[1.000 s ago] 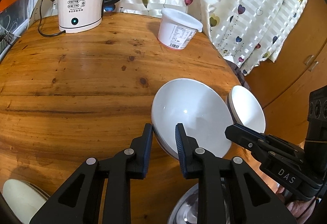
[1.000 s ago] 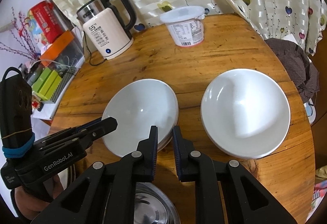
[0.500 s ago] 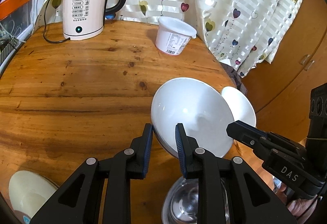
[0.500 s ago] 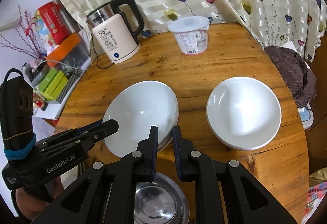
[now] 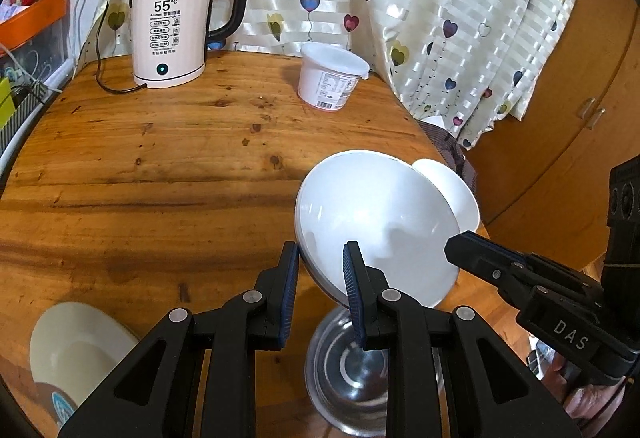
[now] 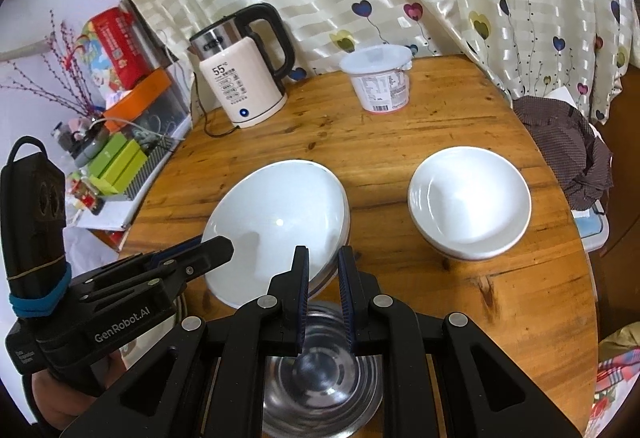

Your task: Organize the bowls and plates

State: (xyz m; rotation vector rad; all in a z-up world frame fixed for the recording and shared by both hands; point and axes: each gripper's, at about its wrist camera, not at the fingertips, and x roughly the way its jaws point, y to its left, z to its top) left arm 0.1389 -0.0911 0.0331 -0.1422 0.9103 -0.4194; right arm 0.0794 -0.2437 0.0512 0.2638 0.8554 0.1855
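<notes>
Both grippers hold one white bowl (image 5: 372, 222) by its near rim, lifted above the round wooden table (image 5: 160, 166). My left gripper (image 5: 320, 270) is shut on its left part, my right gripper (image 6: 322, 266) on its right part. The same bowl (image 6: 276, 222) shows tilted in the right wrist view. A second stack of white bowls (image 6: 470, 202) sits on the table to the right, partly hidden in the left wrist view (image 5: 452, 186). A steel bowl (image 6: 320, 378) sits under the grippers.
An electric kettle (image 5: 176, 26) and a white lidded tub (image 5: 332, 78) stand at the back of the table. A cream dish (image 5: 76, 350) lies at the near left. A curtain hangs behind. A chair with dark cloth (image 6: 564, 150) stands right of the table.
Both grippers have risen and pulled back with the white bowl. The steel bowl under them has come into fuller view and the table looks farther away.
</notes>
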